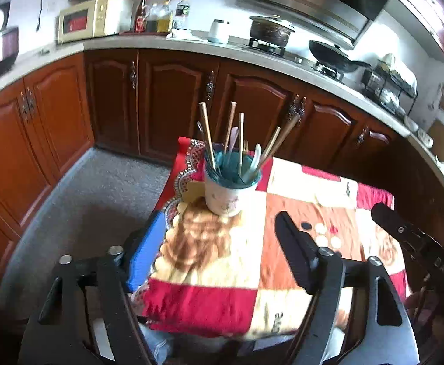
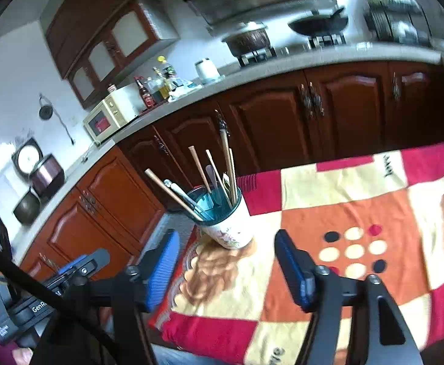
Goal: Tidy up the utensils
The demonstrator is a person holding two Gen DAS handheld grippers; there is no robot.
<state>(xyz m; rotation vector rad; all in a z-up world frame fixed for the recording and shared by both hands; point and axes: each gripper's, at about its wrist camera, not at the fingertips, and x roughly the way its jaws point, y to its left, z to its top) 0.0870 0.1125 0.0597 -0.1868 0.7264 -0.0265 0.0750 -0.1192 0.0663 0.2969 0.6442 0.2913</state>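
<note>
A white cup [image 1: 223,194] with a teal inside stands on the patchwork blanket [image 1: 228,261] near its far left edge. It holds several chopsticks [image 1: 207,135] and spoons [image 1: 253,161], handles up. My left gripper [image 1: 218,237] is open and empty, in front of the cup and short of it. In the right wrist view the cup [image 2: 231,228] stands just beyond my right gripper [image 2: 226,246], which is open and empty. The right gripper also shows at the right edge of the left view [image 1: 404,231], and the left gripper shows at lower left in the right view [image 2: 78,269].
The blanket-covered table [image 2: 358,200] stands in a kitchen. Brown cabinets [image 1: 167,97] and a counter with a microwave [image 1: 82,21], bottles [image 1: 158,15], a pot [image 1: 270,29] and a wok [image 1: 331,54] run behind it. Grey floor [image 1: 94,200] lies to the left.
</note>
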